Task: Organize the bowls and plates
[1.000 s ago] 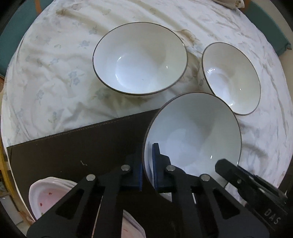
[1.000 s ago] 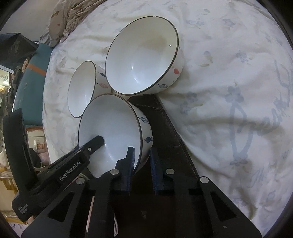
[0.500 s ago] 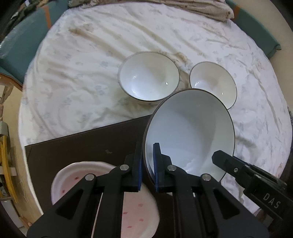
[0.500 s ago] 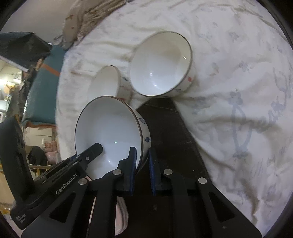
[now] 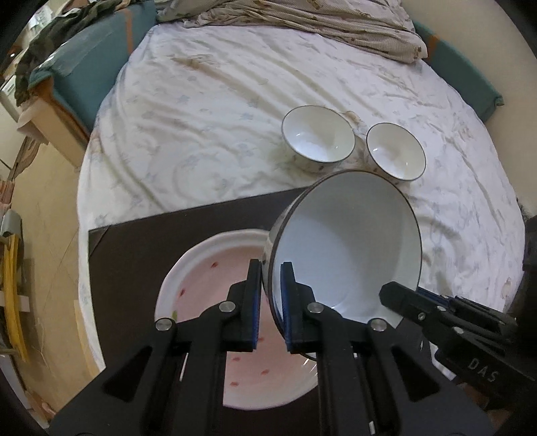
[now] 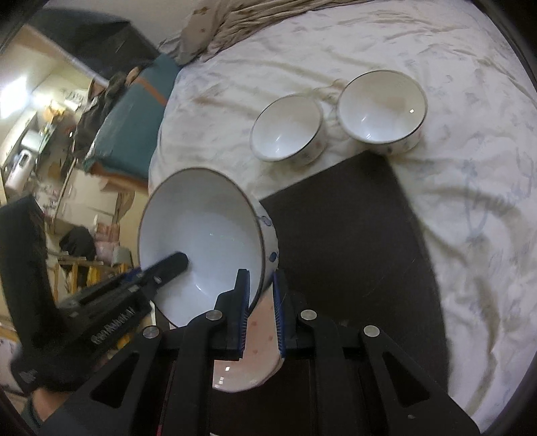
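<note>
A large white bowl (image 5: pixel 349 248) with a dark rim and blue dots hangs tilted in the air, held from both sides. My left gripper (image 5: pixel 270 268) is shut on its left rim. My right gripper (image 6: pixel 260 278) is shut on the opposite rim, and its fingers (image 5: pixel 392 291) reach in from the right in the left wrist view. Below the bowl a pink speckled plate (image 5: pixel 208 278) lies on a dark mat (image 5: pixel 151 241). Two smaller white bowls (image 5: pixel 317 137) (image 5: pixel 396 151) sit side by side on the sheet beyond the mat.
The mat lies on a bed with a wrinkled white sheet (image 5: pixel 201 117). A crumpled blanket (image 5: pixel 302 20) lies at the far end, and teal padding (image 5: pixel 84 70) edges the bed. Floor and clutter (image 6: pixel 50 151) lie past the bed's left side.
Both grippers have risen and drawn back with the bowl between them. The two bowls on the sheet look smaller, and the pink plate has come into view under the held bowl.
</note>
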